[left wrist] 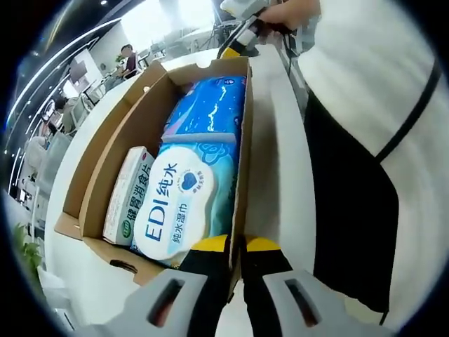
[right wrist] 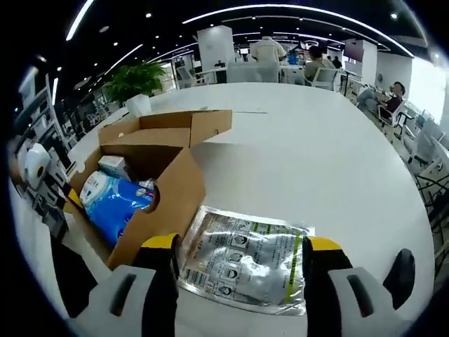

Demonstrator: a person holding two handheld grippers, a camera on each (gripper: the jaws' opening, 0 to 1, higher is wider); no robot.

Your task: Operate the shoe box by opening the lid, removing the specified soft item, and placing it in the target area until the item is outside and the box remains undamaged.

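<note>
White tabletop [right wrist: 330,154] runs wide under everything we see, with an open office behind it: desks, chairs, seated people and a green potted plant [right wrist: 135,78] beyond the far edge. Our landmark is the brown cardboard shoe box [right wrist: 163,184], which stands open on that table with its lid flap [right wrist: 184,126] folded back on the far side in the right gripper view. Inside the box, in the left gripper view, we find a blue-and-white pack of wet wipes [left wrist: 184,203] printed "EDI", a blue plastic pack [left wrist: 210,105] lying just beyond it, and a slim white-and-green carton [left wrist: 128,196] standing against the box wall beside the wipes. The left gripper [left wrist: 237,247] sits at the near edge of the box, its yellow-tipped jaws drawn narrow with the cardboard wall [left wrist: 242,154] pinched between them. Outside the box, touching its near corner, a flat silvery soft pouch [right wrist: 247,258] with printed panels lies on the table. The right gripper [right wrist: 243,254] hovers over that pouch with its jaws spread wide, one on either side of it, gripping nothing. A person's white sleeve and dark strap show beside the box in the left gripper view.
</note>
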